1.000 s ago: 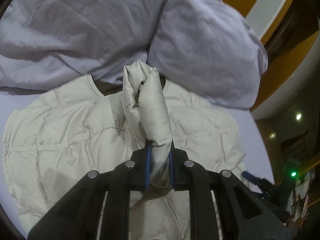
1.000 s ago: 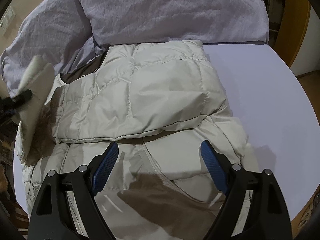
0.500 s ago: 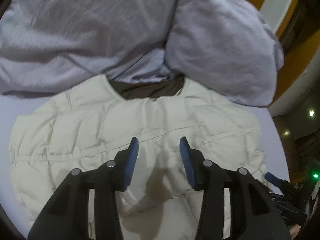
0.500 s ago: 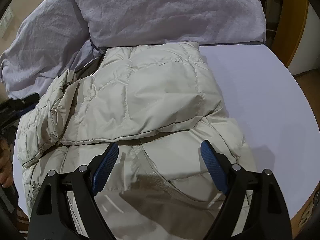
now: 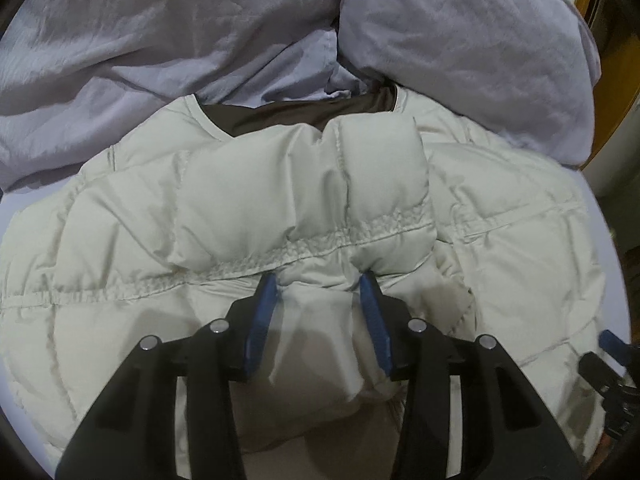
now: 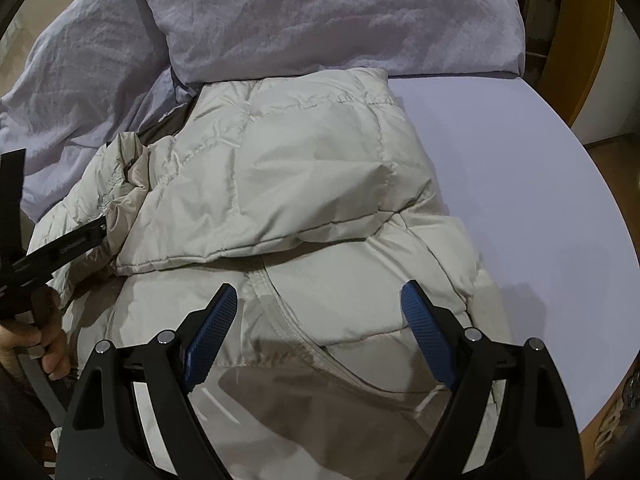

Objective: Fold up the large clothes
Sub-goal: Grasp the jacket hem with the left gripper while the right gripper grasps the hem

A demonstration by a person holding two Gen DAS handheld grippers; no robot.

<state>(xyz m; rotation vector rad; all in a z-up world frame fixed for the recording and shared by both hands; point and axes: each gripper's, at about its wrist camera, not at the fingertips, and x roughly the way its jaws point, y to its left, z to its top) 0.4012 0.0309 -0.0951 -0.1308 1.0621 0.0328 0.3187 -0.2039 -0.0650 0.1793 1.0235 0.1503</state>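
Observation:
A cream quilted puffer jacket (image 5: 304, 184) lies flat on the lavender bed sheet, its brown lining showing at the collar. Its sleeve (image 5: 312, 188) lies folded across the body. My left gripper (image 5: 318, 280) is open, its blue pads either side of a bunched fold of the jacket just below the sleeve cuff. In the right wrist view the jacket (image 6: 304, 176) lies with one sleeve folded over its body. My right gripper (image 6: 320, 304) is wide open and empty, hovering above the jacket's lower part. The left gripper (image 6: 60, 248) shows at the left edge, against the jacket's side.
Two lavender pillows (image 5: 460, 36) and a crumpled duvet (image 5: 132, 48) lie just beyond the collar. Bare sheet (image 6: 520, 184) runs to the right of the jacket up to the bed's edge. A hand (image 6: 44, 344) shows at the lower left.
My left gripper let go of the raised sleeve, which now lies folded across the jacket. The gripper stayed open and moved down close to the fabric. My right gripper stayed open, nearly still.

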